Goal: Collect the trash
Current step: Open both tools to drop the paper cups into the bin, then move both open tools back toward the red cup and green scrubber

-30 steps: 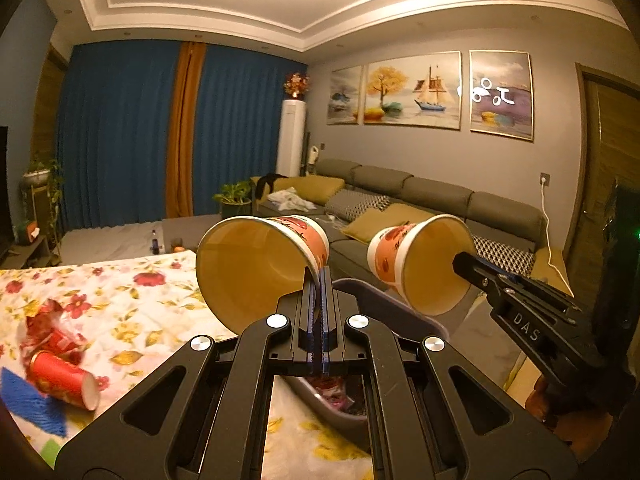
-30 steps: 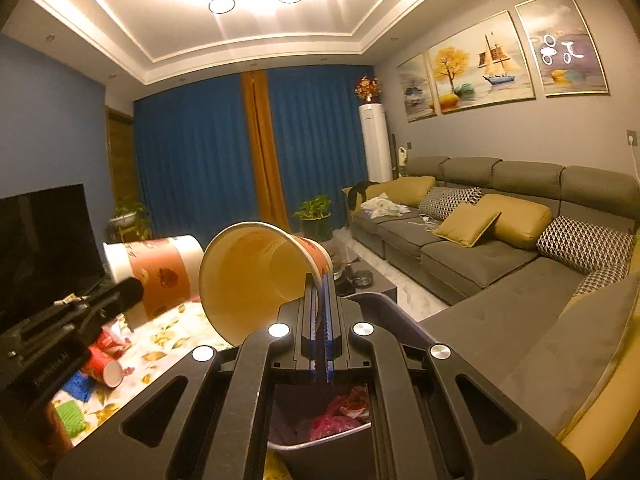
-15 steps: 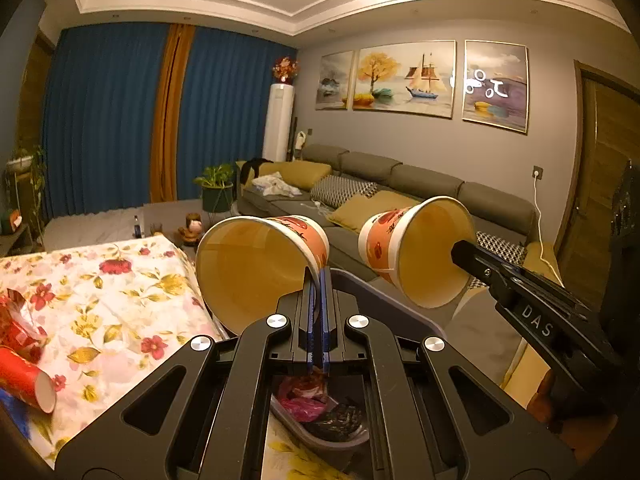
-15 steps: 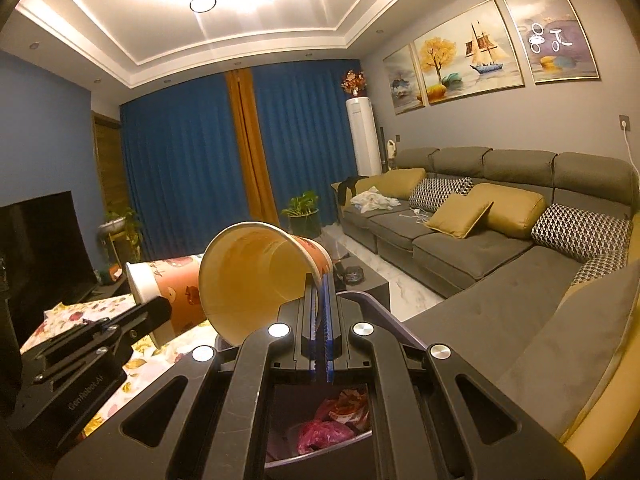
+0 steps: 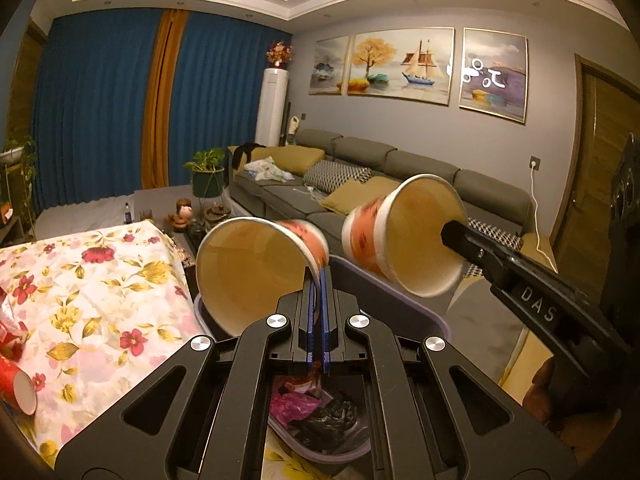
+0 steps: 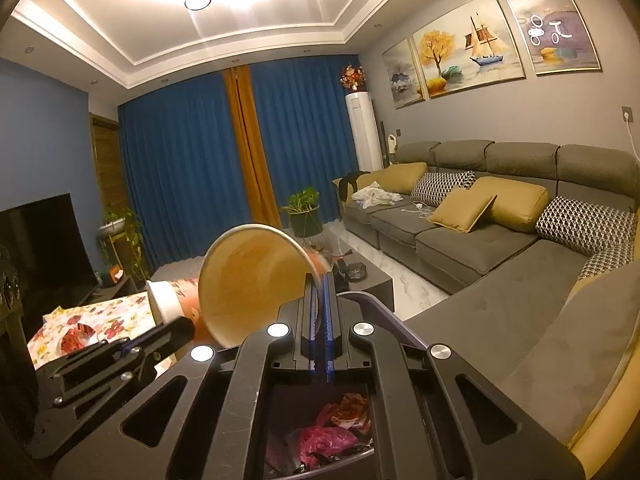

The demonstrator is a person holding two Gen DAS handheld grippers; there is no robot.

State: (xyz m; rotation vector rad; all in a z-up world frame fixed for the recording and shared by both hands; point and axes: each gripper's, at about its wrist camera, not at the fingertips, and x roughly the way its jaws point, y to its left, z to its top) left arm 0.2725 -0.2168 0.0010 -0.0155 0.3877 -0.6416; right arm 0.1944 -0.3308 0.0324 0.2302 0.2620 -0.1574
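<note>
In the left wrist view my left gripper is shut on the rim of an orange-patterned paper cup, which lies on its side with its mouth toward the camera. Below it stands a grey bin holding pink and black trash. My right gripper reaches in from the right with a second paper cup, which looks blurred. In the right wrist view the right gripper has its jaws opening, and that cup's thin rim still sits between the pads above the bin. The left gripper and its cup show at lower left.
A table with a floral cloth lies left of the bin, with a red cup and a crumpled red wrapper at its left edge. A grey sofa fills the right side. A low coffee table stands beyond the bin.
Both grippers have carried their cups sideways and slightly down over the bin, so more of its inside shows. The right gripper's pads have parted a little around the rim.
</note>
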